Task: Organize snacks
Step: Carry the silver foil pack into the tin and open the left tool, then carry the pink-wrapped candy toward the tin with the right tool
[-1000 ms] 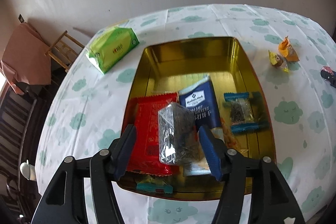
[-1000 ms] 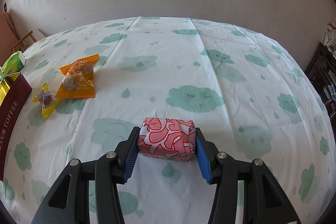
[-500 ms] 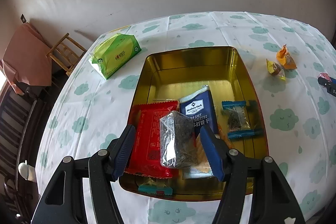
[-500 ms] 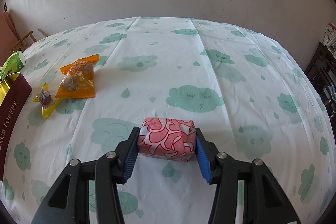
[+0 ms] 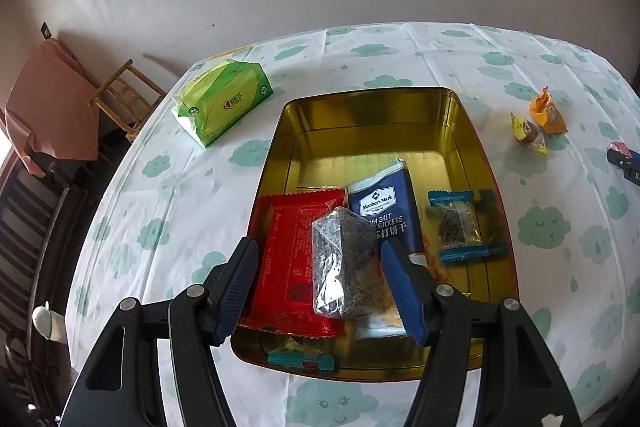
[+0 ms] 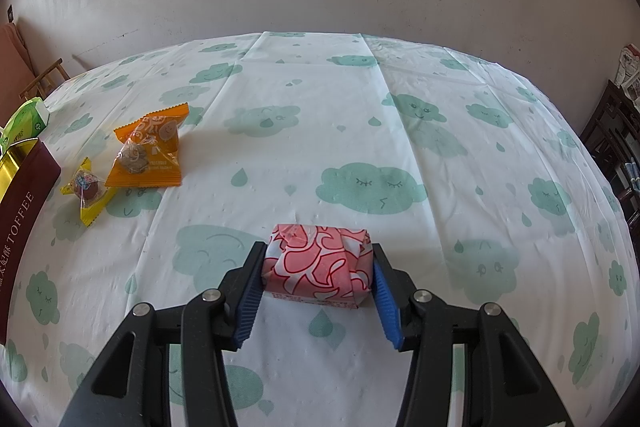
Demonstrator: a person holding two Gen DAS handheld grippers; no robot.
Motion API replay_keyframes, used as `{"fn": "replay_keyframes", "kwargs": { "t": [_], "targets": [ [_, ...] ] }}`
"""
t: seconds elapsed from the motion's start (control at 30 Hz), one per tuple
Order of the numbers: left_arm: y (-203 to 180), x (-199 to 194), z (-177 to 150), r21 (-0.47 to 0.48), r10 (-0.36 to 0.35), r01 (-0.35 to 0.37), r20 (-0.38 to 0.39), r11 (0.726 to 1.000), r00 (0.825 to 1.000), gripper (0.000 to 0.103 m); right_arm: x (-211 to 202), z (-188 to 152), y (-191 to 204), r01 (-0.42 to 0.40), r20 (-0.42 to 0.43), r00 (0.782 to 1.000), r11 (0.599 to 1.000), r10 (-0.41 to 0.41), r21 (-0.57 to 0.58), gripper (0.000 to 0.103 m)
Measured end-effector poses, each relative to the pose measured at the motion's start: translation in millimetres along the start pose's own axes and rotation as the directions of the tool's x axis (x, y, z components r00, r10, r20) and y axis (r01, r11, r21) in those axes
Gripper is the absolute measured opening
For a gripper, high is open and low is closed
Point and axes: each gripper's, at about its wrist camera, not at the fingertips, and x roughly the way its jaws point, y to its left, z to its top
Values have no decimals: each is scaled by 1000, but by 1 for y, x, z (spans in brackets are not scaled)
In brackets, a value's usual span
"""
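A gold tin (image 5: 468, 131) on the cloud-print tablecloth holds a red packet (image 5: 294, 247), a navy cracker packet (image 5: 384, 211), a blue-edged snack (image 5: 460, 223) and a clear dark-filled pouch (image 5: 344, 267). My left gripper (image 5: 322, 287) is open above the tin, its fingers either side of the pouch without touching it. My right gripper (image 6: 318, 291) is shut on a pink-and-red wrapped snack (image 6: 320, 263) resting on the table. An orange packet (image 6: 150, 151) and a yellow candy (image 6: 88, 187) lie on the cloth to its left.
A green tissue pack (image 5: 224, 99) lies left of the tin. The tin's maroon side (image 6: 20, 211) reading TOFFEE stands at the left edge of the right wrist view. Wooden chairs (image 5: 124, 99) stand beyond the table's left edge, a dark cabinet (image 6: 616, 147) at the right.
My left gripper has risen and pulled back from the tin, still open; the pouch stays lying in the tin. My right gripper and the pink snack have not moved.
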Motion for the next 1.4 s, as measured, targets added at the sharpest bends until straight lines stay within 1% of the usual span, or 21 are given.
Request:
{"fn": "replay_keyframes", "kwargs": {
  "t": [0.33,0.77,0.9,1.0,1.1,1.23,1.4],
  "targets": [
    [6,2,-1,-15,3,-3,-12,1000,1000,62,0,0,0,0,0,1000,1000,0,0,51],
    [12,1,-2,-24,15,-15,0,1000,1000,64,1,0,0,10,0,1000,1000,-10,11,50],
    [14,2,-2,-36,7,-8,-7,999,1000,67,0,1,-1,28,-7,1000,999,-28,25,49],
    [15,2,-1,-44,1,-1,-3,999,1000,73,-1,1,1,42,-17,999,999,-41,28,49],
    [18,-1,-2,-60,-13,13,8,998,1000,76,-7,0,5,46,-19,999,998,-45,32,49],
    [23,-5,-2,-84,-22,24,17,996,1000,79,-22,1,14,11,-4,1000,999,-11,47,49],
    [32,-11,-4,-119,-26,29,28,992,999,81,-42,6,44,-56,18,998,998,56,2,49]
  ]
}}
